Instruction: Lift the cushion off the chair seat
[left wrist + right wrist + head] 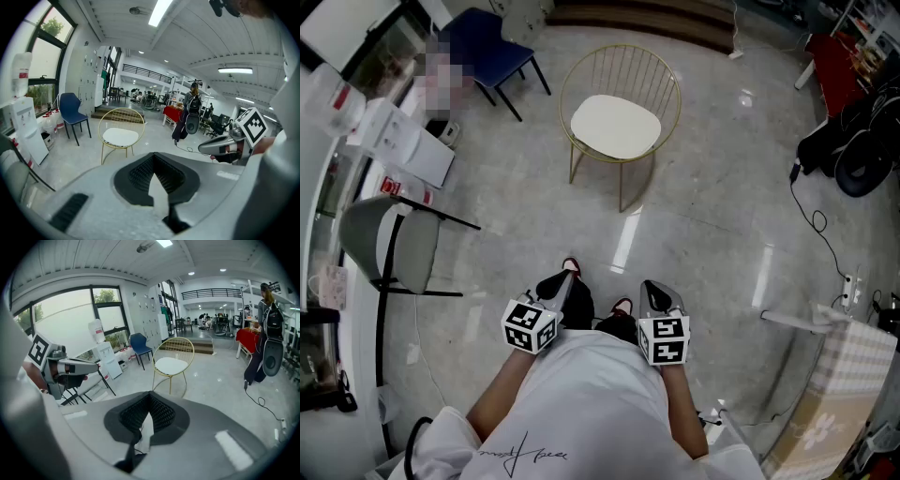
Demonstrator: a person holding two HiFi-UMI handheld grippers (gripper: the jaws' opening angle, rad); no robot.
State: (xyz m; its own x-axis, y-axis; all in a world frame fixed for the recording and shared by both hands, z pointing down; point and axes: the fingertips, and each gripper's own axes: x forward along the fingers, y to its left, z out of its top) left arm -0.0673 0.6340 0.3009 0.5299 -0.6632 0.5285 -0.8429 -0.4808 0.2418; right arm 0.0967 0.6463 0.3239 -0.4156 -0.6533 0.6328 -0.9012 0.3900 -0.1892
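Observation:
A white round cushion (615,126) lies on the seat of a gold wire chair (652,75) standing on the grey floor ahead of me. It shows too in the left gripper view as cushion (120,137) on chair (123,116), and in the right gripper view as cushion (170,365) on chair (179,346). Both grippers are held close to my body, well short of the chair. My left gripper (562,283) is shut with nothing in it. My right gripper (656,295) is shut and empty as well.
A blue chair (487,42) stands at the back left, a grey chair (394,246) at the left near white water dispensers (403,141). A black cable (817,225) runs over the floor at right, beside dark bags (853,141). A person stands far off (190,108).

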